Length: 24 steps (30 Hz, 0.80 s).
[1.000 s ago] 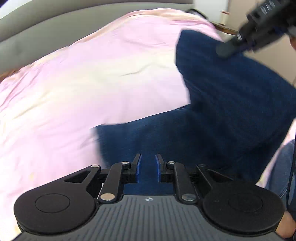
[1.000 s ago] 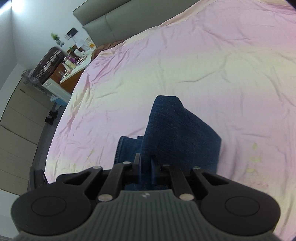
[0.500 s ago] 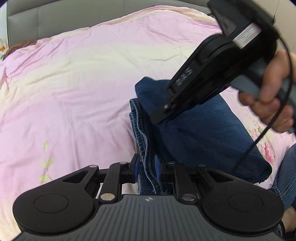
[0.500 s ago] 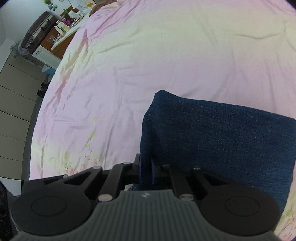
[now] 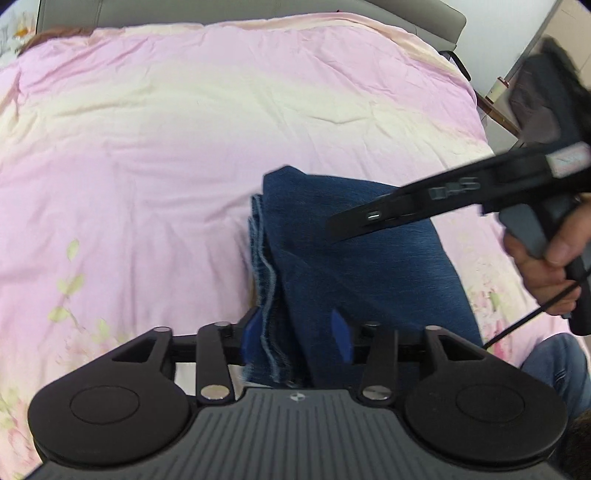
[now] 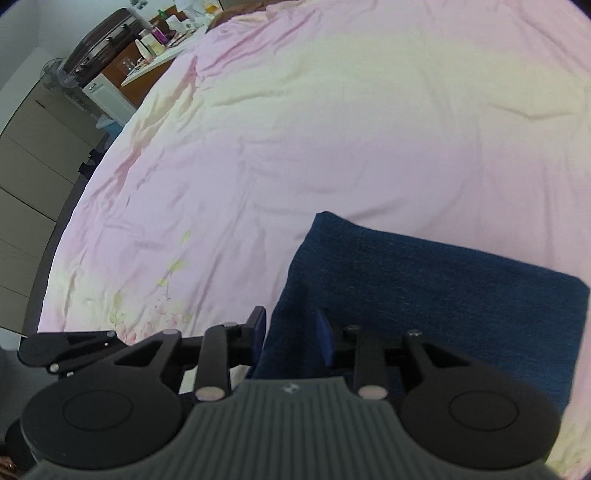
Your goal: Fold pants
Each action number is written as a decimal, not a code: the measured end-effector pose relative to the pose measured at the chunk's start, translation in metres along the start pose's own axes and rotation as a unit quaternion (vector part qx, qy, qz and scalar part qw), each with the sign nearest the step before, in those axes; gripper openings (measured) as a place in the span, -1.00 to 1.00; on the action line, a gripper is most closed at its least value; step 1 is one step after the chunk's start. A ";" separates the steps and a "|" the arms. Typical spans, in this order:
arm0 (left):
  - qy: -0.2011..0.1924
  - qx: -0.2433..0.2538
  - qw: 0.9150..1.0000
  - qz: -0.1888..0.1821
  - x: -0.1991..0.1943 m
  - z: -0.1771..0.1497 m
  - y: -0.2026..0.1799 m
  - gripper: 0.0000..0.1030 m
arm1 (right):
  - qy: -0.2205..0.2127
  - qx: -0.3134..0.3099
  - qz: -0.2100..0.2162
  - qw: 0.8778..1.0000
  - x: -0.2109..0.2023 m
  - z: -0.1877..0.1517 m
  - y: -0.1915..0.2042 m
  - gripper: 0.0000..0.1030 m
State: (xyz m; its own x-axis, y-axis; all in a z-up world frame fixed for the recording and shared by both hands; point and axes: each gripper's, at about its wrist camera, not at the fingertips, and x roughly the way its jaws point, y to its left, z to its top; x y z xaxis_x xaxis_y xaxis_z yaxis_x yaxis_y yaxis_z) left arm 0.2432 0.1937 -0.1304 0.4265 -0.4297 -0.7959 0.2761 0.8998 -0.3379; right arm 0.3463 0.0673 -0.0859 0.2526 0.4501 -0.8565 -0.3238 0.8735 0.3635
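Dark blue jeans (image 5: 354, 258) lie folded in a stack on the pink bedsheet (image 5: 147, 147). My left gripper (image 5: 295, 332) is open, its blue pads spread on either side of the stack's near hem edge. In the right wrist view my right gripper (image 6: 291, 332) is open too, its jaws apart around the left edge of the jeans (image 6: 424, 288). The right gripper's body, held in a hand, crosses above the jeans in the left wrist view (image 5: 443, 199).
A grey headboard (image 5: 258, 7) runs along the far side of the bed. A bedside table with bottles (image 6: 147, 44) and cupboards (image 6: 29, 155) stand left of the bed. The person's denim-clad leg (image 5: 554, 365) is at the right.
Both grippers have opened and let go of the jeans. The upper fold has come down flat onto the stack. The right gripper has drawn back to the right.
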 end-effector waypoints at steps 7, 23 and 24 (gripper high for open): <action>0.027 -0.076 0.996 -0.022 0.025 -0.021 0.004 0.19 | -0.038 -0.021 -0.024 0.999 -0.078 -0.060 -0.064 -0.34; 0.006 0.086 0.993 0.084 -0.001 0.008 -0.069 -0.57 | -0.075 -0.053 -0.042 0.995 -0.107 -0.215 -0.124 -0.71; 0.020 0.080 0.992 0.094 0.011 0.005 -0.061 -0.57 | -0.073 -0.062 -0.036 0.995 -0.103 -0.220 -0.119 -0.72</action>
State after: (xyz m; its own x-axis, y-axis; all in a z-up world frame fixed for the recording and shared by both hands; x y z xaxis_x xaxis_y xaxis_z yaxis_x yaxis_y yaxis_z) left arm 0.2352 0.1341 -0.1160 0.4501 -0.2487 -0.8577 0.3295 0.9389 -0.0994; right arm 0.1582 -0.1235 -0.1211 0.4058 0.4176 -0.8130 -0.4077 0.8788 0.2479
